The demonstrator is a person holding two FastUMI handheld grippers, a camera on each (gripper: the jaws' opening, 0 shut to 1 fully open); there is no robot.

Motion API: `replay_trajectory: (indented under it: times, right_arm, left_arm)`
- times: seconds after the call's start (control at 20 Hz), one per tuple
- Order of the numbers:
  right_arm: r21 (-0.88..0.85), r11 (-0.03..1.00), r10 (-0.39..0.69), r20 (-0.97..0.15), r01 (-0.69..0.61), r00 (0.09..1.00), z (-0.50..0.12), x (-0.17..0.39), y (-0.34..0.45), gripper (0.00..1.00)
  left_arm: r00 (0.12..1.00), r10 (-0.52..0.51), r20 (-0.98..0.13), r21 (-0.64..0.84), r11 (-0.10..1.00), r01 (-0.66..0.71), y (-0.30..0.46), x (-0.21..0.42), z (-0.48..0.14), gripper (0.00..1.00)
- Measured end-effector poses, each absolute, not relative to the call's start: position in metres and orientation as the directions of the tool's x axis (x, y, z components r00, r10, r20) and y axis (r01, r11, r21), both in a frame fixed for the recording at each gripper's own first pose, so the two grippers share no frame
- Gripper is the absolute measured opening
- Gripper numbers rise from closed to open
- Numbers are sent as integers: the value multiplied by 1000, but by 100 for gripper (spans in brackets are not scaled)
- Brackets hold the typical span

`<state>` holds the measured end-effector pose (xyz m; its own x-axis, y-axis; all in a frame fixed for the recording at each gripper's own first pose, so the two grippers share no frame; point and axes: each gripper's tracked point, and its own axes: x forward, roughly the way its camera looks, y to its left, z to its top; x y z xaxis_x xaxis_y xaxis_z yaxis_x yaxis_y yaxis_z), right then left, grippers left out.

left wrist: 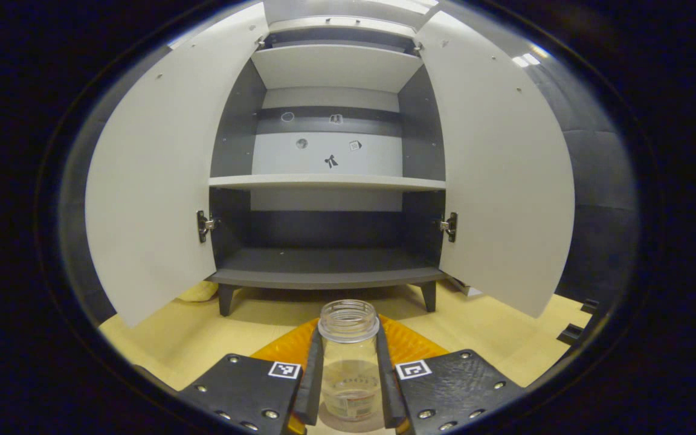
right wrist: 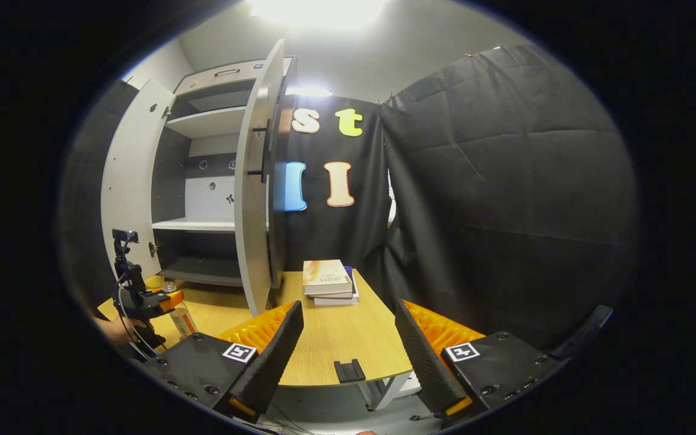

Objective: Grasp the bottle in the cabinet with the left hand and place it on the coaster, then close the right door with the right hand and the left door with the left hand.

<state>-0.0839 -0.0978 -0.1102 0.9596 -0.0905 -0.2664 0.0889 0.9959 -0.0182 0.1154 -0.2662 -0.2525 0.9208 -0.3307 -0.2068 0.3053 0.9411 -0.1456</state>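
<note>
In the left gripper view the left gripper (left wrist: 348, 386) is seen at the bottom, and its two fingers (left wrist: 313, 377) are pressed against both sides of a clear glass bottle (left wrist: 348, 362); the bottle is held upright, without a cap, so its threaded mouth is open to the top; whether its base touches the wooden table (left wrist: 493, 338) cannot be told, because the lowest part is at the blurred edge of the view. Straight ahead the cabinet (left wrist: 330, 181) is standing on the table with both doors opened wide; the left door (left wrist: 154, 181) is swung out to the left and the right door (left wrist: 499, 175) to the right; the shelves inside are seen bare, and small stickers are fixed on the back panel (left wrist: 330, 154). In the right gripper view the right gripper (right wrist: 348, 338) is held with its fingers (right wrist: 275, 350) well apart and nothing between them; it is pointed over the table edge, well apart from the cabinet; a stack of books (right wrist: 330, 281) is lying on the table near the black curtain (right wrist: 505, 193); a small black clip (right wrist: 348, 370) is placed at the near table edge. At the left of this view the other gripper is seen farther off with the bottle in it, held by a hand (right wrist: 119, 329), in front of the open cabinet.
</note>
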Motion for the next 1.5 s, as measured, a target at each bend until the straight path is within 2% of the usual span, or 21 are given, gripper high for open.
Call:
replay_trajectory:
  times: [0.05,0.1,0.25,0.35,0.4,0.45,0.75,0.8,0.95,1.0,1.1,1.25,1.4,1.5]
  right_arm:
    - [-15,996,-89,-269,88,959,-112,-83,-96,94]
    - [-12,996,-88,-270,88,959,-113,-82,-96,98]
    - [-1,996,-82,-271,85,959,-112,-79,-94,94]
    - [2,997,-79,-264,82,961,-111,-77,-94,98]
    - [6,997,-78,-260,82,963,-109,-76,-94,98]
    - [11,997,-75,-253,81,964,-105,-73,-94,98]
    - [26,998,-45,-184,51,982,-75,-52,-95,98]
    - [31,999,-35,-173,41,984,-70,-47,-93,94]
    - [38,999,-14,-150,20,989,-52,-26,-94,94]
    - [38,999,-11,-142,17,990,-46,-20,-93,98]
    - [39,999,-4,-124,9,992,-32,-6,-90,94]
    - [34,999,-20,-128,24,992,-18,19,-89,97]
    - [27,999,-34,-131,38,991,-4,44,-82,94]
    - [-5,998,-67,-111,67,992,8,59,-81,97]
  left_arm:
    - [923,-327,-203,-144,942,302,-265,113,-250,42]
    - [923,-323,-209,-144,944,297,-264,111,-251,43]
    - [922,-308,-234,-133,950,283,-261,109,-253,46]
    - [924,-300,-238,-129,952,276,-258,108,-249,59]
    - [927,-291,-238,-122,955,269,-255,107,-245,78]
    - [929,-285,-236,-118,957,263,-253,107,-240,83]
    - [940,-279,-196,-138,957,256,-243,85,-187,83]
    - [942,-277,-192,-142,957,253,-241,80,-178,84]
    - [951,-263,-161,-159,958,238,-226,60,-144,83]
    - [955,-254,-151,-162,960,229,-220,54,-133,83]
    - [962,-232,-147,-168,964,207,-204,42,-117,84]
    - [971,-204,-126,-168,969,182,-177,25,-91,83]
    - [983,-166,-83,-169,974,151,-143,15,-65,84]
    - [989,-134,-68,-174,977,121,-117,13,-54,83]
